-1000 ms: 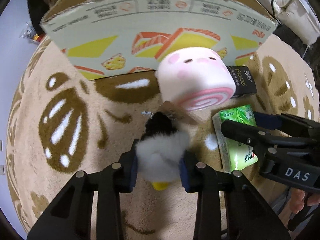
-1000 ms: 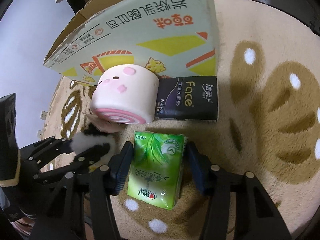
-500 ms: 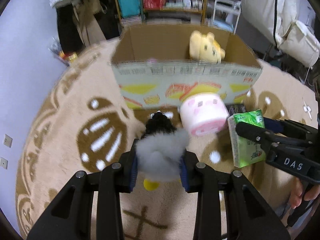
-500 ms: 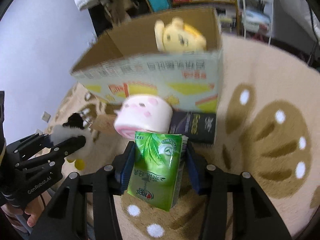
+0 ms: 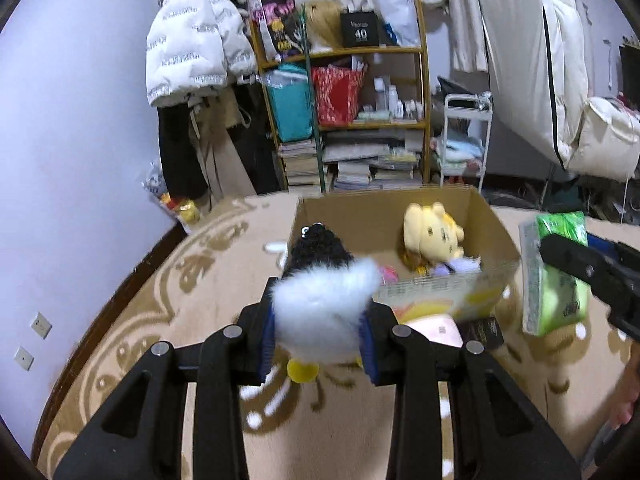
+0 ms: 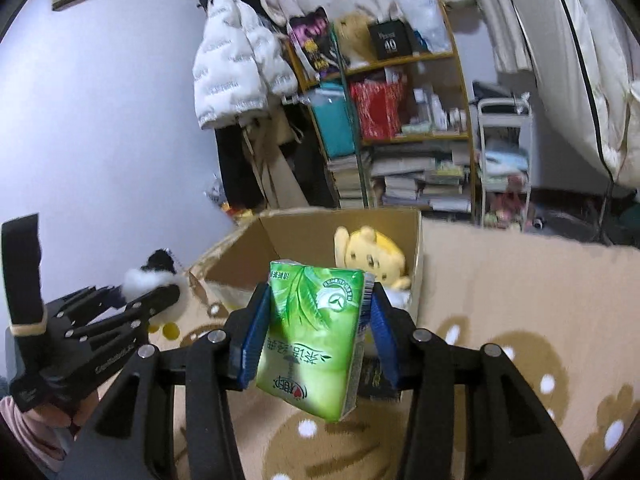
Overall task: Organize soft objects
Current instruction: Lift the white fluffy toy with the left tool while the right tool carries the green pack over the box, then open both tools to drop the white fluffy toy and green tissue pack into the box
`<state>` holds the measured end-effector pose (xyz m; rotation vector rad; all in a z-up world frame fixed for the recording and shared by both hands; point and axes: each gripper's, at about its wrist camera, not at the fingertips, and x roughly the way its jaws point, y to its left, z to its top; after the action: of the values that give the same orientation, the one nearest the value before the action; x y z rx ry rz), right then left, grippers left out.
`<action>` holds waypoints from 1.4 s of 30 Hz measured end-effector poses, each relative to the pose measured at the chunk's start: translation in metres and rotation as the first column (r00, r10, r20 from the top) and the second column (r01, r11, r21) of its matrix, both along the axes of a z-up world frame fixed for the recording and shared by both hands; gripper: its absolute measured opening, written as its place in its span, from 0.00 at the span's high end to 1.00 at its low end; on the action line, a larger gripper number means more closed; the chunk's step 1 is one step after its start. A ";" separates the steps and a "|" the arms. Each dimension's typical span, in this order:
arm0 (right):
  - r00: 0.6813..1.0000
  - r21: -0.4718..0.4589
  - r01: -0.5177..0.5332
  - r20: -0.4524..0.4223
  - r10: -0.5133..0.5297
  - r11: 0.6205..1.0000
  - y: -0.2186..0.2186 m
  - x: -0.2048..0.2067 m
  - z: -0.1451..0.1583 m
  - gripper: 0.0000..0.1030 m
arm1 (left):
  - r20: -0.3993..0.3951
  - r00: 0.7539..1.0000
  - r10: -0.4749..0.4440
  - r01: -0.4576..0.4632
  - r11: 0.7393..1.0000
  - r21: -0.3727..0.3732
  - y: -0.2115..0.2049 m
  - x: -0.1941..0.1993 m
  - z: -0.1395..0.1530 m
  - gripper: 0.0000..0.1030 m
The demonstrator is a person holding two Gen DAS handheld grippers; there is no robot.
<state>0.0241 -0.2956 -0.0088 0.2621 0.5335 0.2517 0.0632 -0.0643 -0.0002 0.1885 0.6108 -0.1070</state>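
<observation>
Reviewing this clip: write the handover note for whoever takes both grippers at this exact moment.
Left gripper: shut on the black-and-white fluffy toy, held in the air short of the cardboard box.
Right gripper: shut on the green tissue pack, also raised, in front of the box.
Done: the yellow plush already lies in the box, with some smaller soft items beside it.
Left: drop the toy and the tissue pack in the box, then collect the pink roll toy and the dark tissue pack, both on the rug against the box's near wall.

Fluffy plush toy [image 5: 320, 312], glossy plastic-wrapped tissue pack [image 6: 316, 336], matt cardboard box [image 5: 496, 236].
</observation>
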 end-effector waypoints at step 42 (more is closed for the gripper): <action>1.000 -0.013 0.011 -0.018 -0.011 1.000 -0.008 0.085 -0.024 0.49 | -0.018 0.995 -0.099 0.096 0.986 -0.135 -0.010 0.086 -0.013 0.67</action>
<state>0.1088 -0.3036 -0.0331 0.2550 0.5508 0.2357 0.1488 -0.0747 -0.0131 0.0865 0.6171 -0.2445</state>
